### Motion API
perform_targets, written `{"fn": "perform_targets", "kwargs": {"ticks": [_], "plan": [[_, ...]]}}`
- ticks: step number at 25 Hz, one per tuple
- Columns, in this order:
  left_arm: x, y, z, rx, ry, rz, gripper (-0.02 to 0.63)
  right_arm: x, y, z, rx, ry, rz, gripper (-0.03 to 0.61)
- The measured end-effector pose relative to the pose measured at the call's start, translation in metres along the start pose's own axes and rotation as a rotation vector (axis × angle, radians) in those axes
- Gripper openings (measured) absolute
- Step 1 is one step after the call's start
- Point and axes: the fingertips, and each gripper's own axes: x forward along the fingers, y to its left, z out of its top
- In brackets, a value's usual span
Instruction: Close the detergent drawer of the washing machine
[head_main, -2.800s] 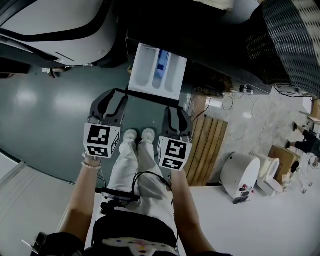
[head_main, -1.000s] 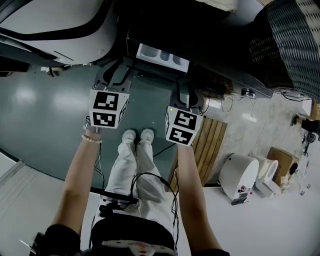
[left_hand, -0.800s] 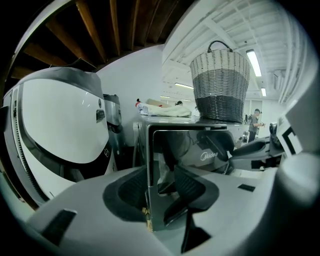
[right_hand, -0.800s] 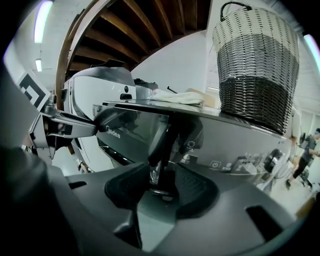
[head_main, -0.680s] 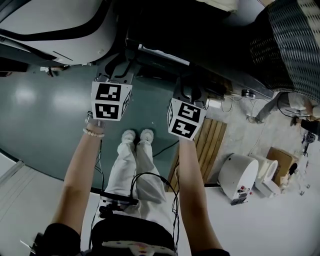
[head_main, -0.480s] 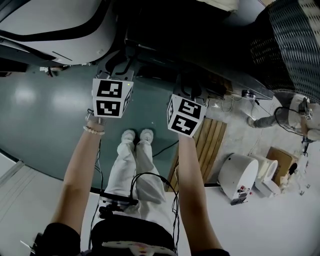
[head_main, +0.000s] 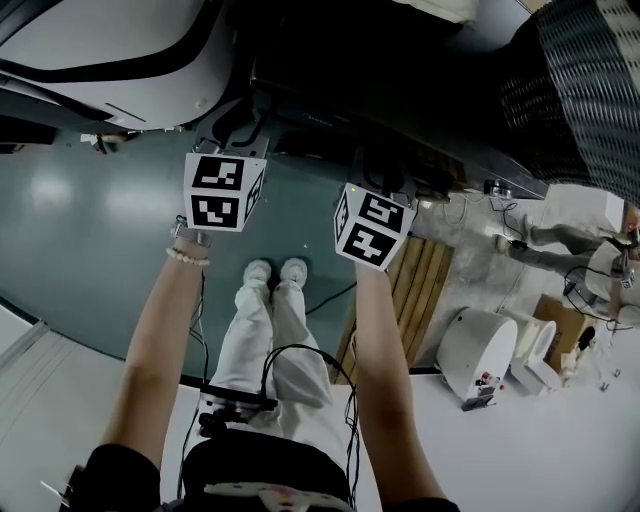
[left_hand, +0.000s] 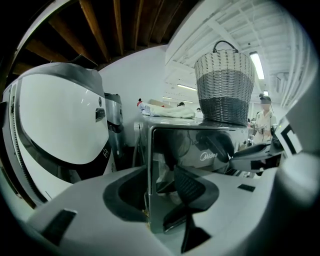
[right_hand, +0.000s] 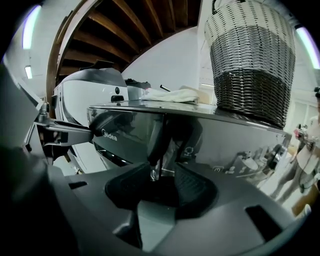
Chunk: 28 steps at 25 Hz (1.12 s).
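Silver washing machine (right_hand: 225, 137) front reads "Midea".

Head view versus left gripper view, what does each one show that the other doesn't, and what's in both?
Only the head view: the person's arms, white shoes, green floor and wooden slats. Only the left gripper view: the left gripper with jaws standing apart at the washing machine's shiny front, its Midea logo, folded cloth on top, ceiling beams. Both: the wicker basket and the white round-fronted machine on the left.
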Motion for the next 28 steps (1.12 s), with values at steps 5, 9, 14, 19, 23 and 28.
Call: {"fn": "perform_targets", "kwargs": {"ticks": [5,9,14,19,23,28], "plan": [[-0.011,-0.011,-0.001,-0.002,0.005,-0.039,0.173,-0.013,0.005,0.006,0.001,-0.043,0.018,0.136],[-0.029,-0.027,0.000,-0.008,0.001,-0.074,0.147,-0.033,0.016,0.002,-0.017,-0.052,0.054,0.121],[-0.062,-0.050,0.008,0.023,-0.020,-0.113,0.077,-0.066,0.018,0.004,-0.031,-0.076,0.068,0.054],[-0.094,-0.070,0.029,0.086,-0.053,-0.145,0.011,-0.100,0.019,0.019,-0.035,-0.119,0.093,0.005],[-0.126,-0.084,0.047,0.105,-0.090,-0.168,0.011,-0.126,0.024,0.030,-0.049,-0.141,0.131,0.005],[-0.159,-0.093,0.067,0.081,-0.118,-0.179,0.011,-0.159,0.027,0.045,-0.068,-0.188,0.157,0.005]]}}
